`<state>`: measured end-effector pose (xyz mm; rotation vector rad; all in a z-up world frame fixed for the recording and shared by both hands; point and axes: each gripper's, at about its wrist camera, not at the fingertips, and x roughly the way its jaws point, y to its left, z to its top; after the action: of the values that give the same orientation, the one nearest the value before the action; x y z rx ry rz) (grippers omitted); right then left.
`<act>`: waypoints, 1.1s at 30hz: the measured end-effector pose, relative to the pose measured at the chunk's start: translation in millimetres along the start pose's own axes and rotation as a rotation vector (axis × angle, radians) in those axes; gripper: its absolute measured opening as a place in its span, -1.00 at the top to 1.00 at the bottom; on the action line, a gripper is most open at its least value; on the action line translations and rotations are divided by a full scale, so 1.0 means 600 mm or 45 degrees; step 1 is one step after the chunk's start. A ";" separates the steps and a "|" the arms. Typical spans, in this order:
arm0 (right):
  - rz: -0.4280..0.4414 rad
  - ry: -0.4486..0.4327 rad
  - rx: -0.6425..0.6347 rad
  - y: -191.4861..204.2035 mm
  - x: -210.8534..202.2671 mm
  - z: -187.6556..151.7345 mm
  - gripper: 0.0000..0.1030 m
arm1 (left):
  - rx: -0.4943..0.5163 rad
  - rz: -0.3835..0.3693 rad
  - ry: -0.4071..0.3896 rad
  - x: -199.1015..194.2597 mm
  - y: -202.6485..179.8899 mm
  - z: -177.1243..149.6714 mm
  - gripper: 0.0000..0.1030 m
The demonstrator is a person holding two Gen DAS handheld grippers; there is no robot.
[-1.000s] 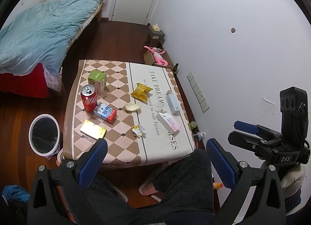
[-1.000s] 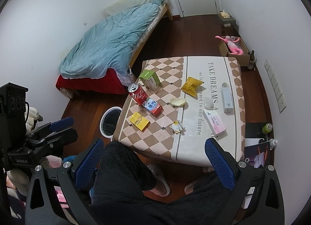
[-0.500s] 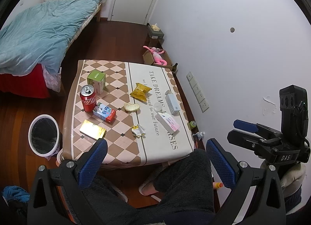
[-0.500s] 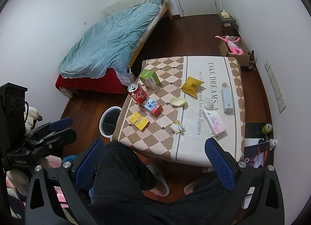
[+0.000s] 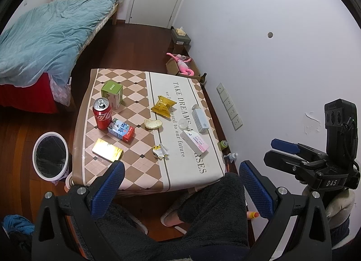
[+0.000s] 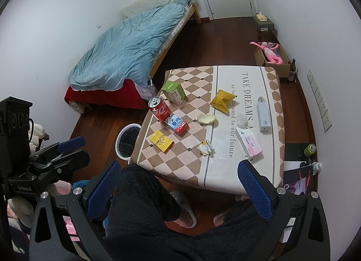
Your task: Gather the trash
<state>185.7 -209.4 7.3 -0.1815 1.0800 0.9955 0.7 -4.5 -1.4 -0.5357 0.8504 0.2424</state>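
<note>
Above the knees: both grippers hang short of the table, holding nothing.
Left gripper (image 5: 180, 187): fingers spread wide, empty.
Right gripper (image 6: 179, 187): fingers spread wide, empty.
Table (image 5: 203, 171): can (image 5: 102, 114) upright near the left edge, just beside the milk carton (image 5: 121, 130); gold box (image 5: 107, 150) nearest; wrapper (image 5: 160, 150) mid-table; yellow bag (image 5: 163, 106) and green box (image 5: 112, 91) farther back.
Bin (image 5: 50, 154): on the floor, left of the table.

Even, cool indoor light fills the room, shadows soft and faint. Both views are sharp at centre, bowing hard toward black vignetted corners, and the white wall (image 5: 259, 62) is bright without glare.
</note>
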 end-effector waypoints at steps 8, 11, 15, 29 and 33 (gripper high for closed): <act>0.002 0.000 0.000 -0.001 0.000 -0.001 -1.00 | 0.002 -0.002 0.001 0.002 -0.001 -0.001 -1.00; 0.000 0.001 0.001 0.000 0.000 -0.001 -1.00 | 0.001 -0.002 0.002 0.003 -0.001 -0.001 -1.00; 0.002 0.001 0.001 0.000 0.000 0.000 -1.00 | 0.000 -0.002 0.004 0.003 -0.002 -0.001 -1.00; -0.050 -0.026 0.105 -0.027 0.036 -0.007 -1.00 | -0.049 0.445 -0.054 0.103 0.029 0.007 -1.00; -0.210 -0.047 0.180 -0.088 0.116 0.006 -1.00 | -0.185 0.588 0.033 0.212 0.105 0.008 -1.00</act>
<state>234.9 -196.8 -63.6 -0.1337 1.0791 0.7694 59.7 50.2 -118.2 -0.4725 0.9803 0.7249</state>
